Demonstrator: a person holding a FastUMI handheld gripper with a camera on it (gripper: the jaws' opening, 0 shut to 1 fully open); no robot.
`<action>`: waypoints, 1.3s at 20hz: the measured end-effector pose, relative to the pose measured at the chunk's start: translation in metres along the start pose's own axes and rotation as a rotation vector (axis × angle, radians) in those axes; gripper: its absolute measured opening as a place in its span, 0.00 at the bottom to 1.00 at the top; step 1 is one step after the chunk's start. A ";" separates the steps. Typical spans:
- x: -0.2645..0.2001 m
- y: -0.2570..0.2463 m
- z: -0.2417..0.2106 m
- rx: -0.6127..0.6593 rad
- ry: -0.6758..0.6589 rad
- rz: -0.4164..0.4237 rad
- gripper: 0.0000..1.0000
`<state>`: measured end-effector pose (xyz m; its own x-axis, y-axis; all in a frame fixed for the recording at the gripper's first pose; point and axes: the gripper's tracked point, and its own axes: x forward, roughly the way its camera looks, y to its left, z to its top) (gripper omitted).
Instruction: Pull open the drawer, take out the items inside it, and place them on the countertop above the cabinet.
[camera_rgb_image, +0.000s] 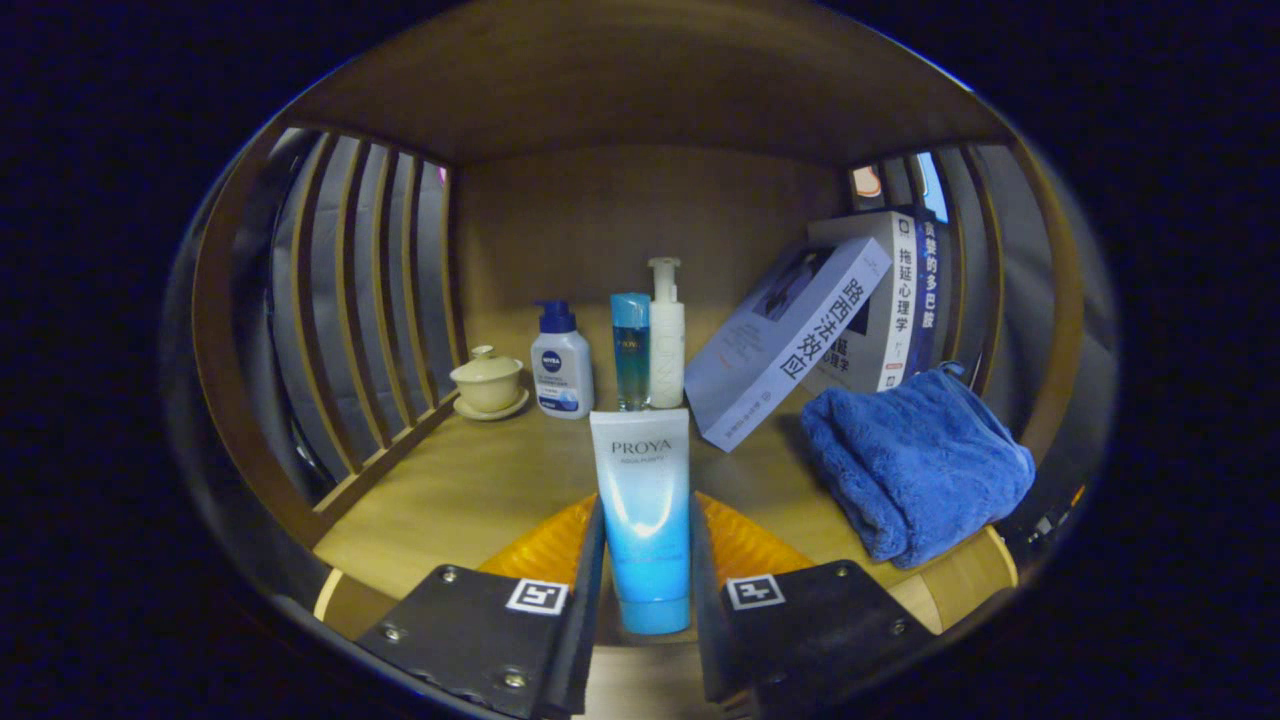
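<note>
Left to right on the wooden shelf top (470, 490): slatted side rail (370, 300); a lidded tea cup on its saucer (488, 383) near that rail; just beside it a pump bottle with a dark blue pump (561, 362); then a slim teal bottle (630, 350) touching or nearly touching a tall white pump bottle (666, 335); all four stand upright along the back panel.

Centre: my gripper (646, 540) is clamped on the blue-and-white tube (642, 510); both fingers press its sides; the tube stands upright, cap end down, between the fingers and in front of the two slim bottles. Can't tell if its base rests on the wood or hangs just above; bottom is hidden by the finger housings.

Right: a pale book (790, 345) leans tilted against two upright books (895, 300) by the right slats; folded blue towel (915, 465) lies in front of them, near my right finger, not touching the tube.

Step, as I judge it: placing; the tube looks like the item out of the drawer and I'm at the countertop with it; drawer itself not visible from here.

Next move calls for: settle the tube flat on the free patch of wood ahead of the fingers; spread the fingers evenly so it doesn't tip; back straight out; keep clear of the towel on the right and the slim bottles beyond; tube is tall and narrow, so it may topple on release.
</note>
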<state>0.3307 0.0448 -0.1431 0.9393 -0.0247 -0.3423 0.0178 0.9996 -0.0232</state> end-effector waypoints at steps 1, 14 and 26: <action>0.007 -0.002 -0.005 0.006 0.023 -0.004 0.45; -0.040 -0.007 0.011 -0.055 -0.021 -0.042 0.81; -0.196 -0.024 0.028 -0.034 -0.147 0.008 0.97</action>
<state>0.1556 0.0264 -0.0486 0.9795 -0.0112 -0.2013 0.0004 0.9986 -0.0538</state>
